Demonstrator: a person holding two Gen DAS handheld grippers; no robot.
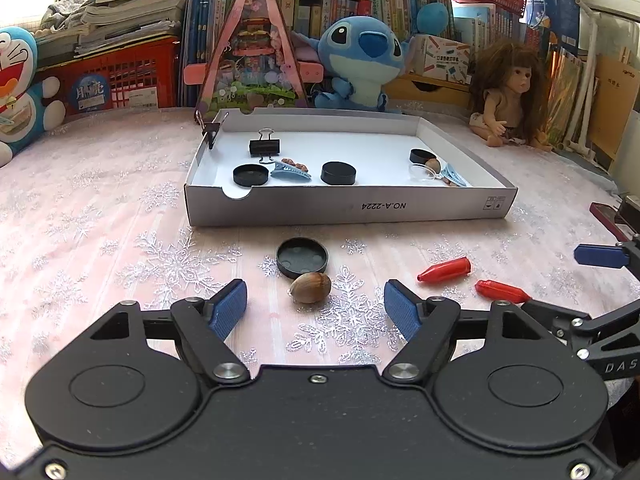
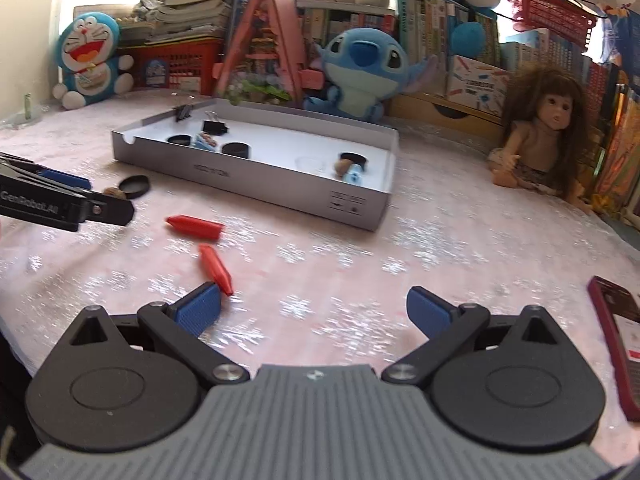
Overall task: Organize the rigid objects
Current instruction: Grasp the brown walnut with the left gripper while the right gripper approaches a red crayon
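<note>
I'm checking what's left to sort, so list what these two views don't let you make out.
- Small brown pieces in the box, left wrist view: partly behind a blue hair clip, too small to identify.
- Dark red flat object, right wrist view: cut off by the right edge.
- Nut beside the black lid, right wrist view: partly hidden by the left gripper.

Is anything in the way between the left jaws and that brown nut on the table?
No. The brown oval nut lies on the pink snowflake tablecloth just ahead of the left gripper, whose jaws stand open with nothing between them. The black round lid sits beyond the nut, touching or nearly so, not in front.
</note>
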